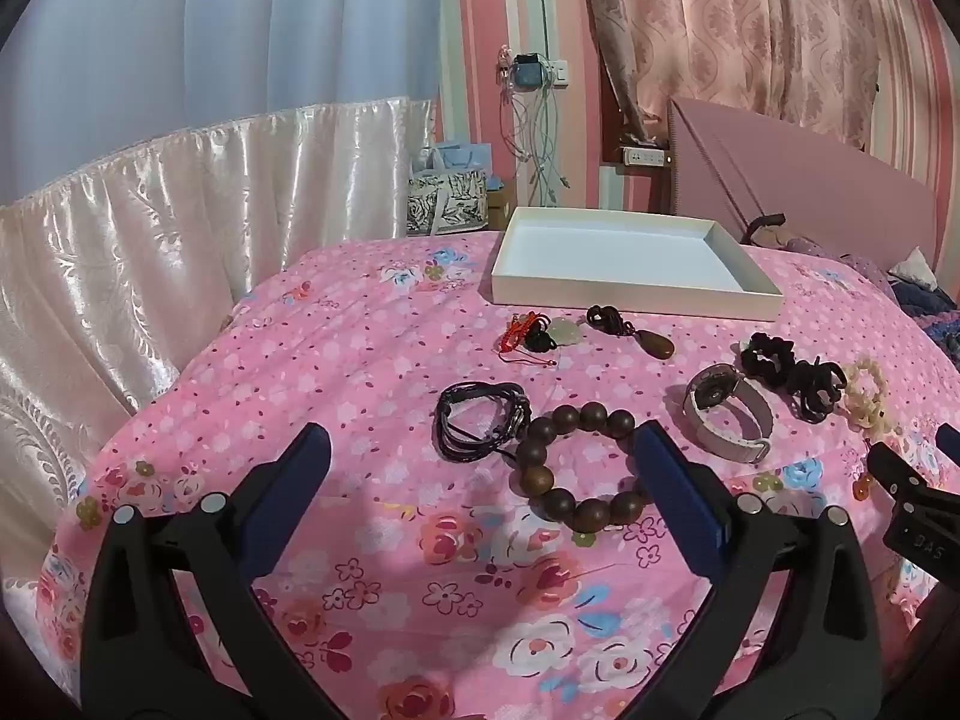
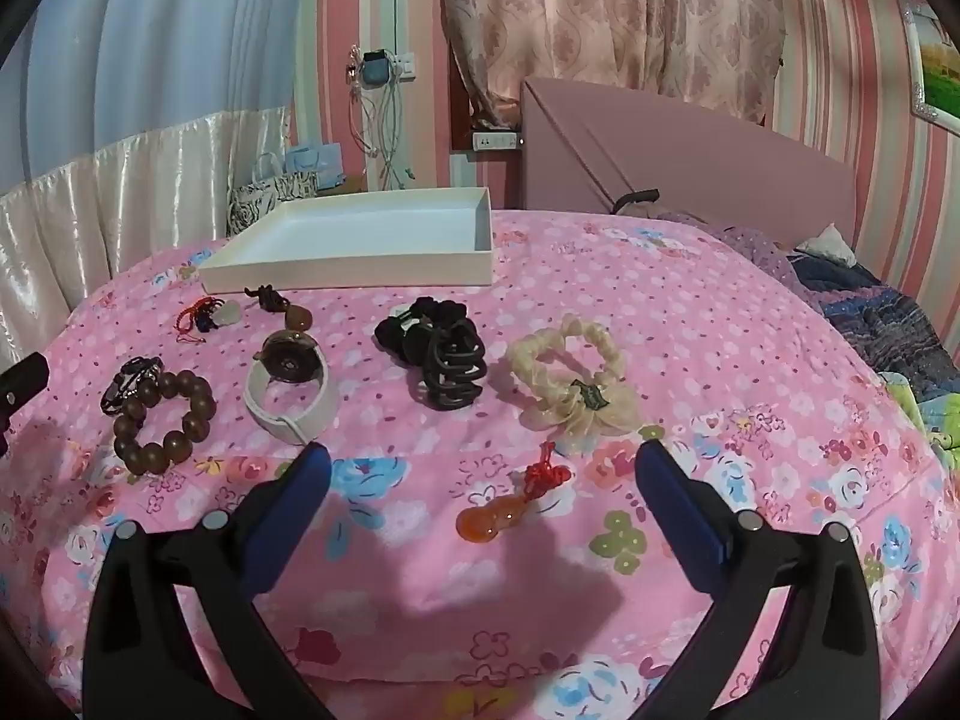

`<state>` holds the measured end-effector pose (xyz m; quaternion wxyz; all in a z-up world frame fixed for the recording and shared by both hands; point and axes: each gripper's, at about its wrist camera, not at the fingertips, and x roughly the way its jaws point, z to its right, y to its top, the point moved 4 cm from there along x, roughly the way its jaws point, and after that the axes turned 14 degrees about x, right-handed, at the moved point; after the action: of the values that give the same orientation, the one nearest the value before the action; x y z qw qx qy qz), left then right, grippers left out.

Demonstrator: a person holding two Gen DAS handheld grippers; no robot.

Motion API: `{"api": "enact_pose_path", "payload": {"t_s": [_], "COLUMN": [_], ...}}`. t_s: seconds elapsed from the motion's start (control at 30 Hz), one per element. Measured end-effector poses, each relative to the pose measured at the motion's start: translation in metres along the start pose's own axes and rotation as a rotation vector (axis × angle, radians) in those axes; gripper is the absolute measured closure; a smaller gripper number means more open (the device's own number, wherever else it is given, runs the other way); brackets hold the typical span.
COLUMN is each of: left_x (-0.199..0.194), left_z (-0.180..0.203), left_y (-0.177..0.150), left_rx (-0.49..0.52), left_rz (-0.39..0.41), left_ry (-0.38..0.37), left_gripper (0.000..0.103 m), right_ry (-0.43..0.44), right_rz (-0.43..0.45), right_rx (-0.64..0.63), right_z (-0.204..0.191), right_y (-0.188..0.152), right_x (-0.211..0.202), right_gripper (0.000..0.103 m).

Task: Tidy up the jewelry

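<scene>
Showing the start of sorting: both tools hover wide apart and hold nothing above a bed spread with a pink floral quilt (image 1: 372,360). A shallow white rectangular cardboard tray (image 1: 636,294) lies empty at the far side, presumably the destination, with the jewelry laid out loose in front of it for single picks. The left tool (image 1: 480,462) frames a bracelet of large dark brown wooden beads (image 1: 576,468), whose near arc lies between its blue fingers; a black braided cord bracelet (image 1: 480,420) touches it on the left, and a white-strapped wristwatch (image 1: 726,408) lies to its right. The right tool (image 2: 483,480) frames an orange gourd-shaped pendant on a red knotted cord (image 2: 504,507); a cream ruffled scrunchie (image 2: 570,384) and a black claw hair clip (image 2: 447,369) lie beyond.
</scene>
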<state>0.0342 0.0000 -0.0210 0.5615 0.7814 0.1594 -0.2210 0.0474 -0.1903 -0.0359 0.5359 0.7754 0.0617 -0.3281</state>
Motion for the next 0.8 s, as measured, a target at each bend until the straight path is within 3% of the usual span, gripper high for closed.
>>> {"api": "enact_pose_path", "payload": {"t_s": [0.3, 0.5, 0.8], "left_x": [0.000, -0.001, -0.035], "left_z": [0.000, 0.002, -0.004], "left_y": [0.000, 0.005, 0.002], "left_rx": [0.009, 0.006, 0.026], "left_rz": [0.003, -0.005, -0.017], "left_ry": [0.014, -0.014, -0.023], "left_gripper": [0.003, 0.003, 0.003], "right_ry": [-0.003, 0.016, 0.057], "right_rz": [0.007, 0.027, 0.034], "right_rx": [-0.005, 0.015, 0.019], "right_z": [-0.007, -0.005, -0.010], "right_y": [0.002, 0.019, 0.023], "right_x": [-0.002, -0.028, -0.058], "right_gripper": [0.002, 0.002, 0.002]}}
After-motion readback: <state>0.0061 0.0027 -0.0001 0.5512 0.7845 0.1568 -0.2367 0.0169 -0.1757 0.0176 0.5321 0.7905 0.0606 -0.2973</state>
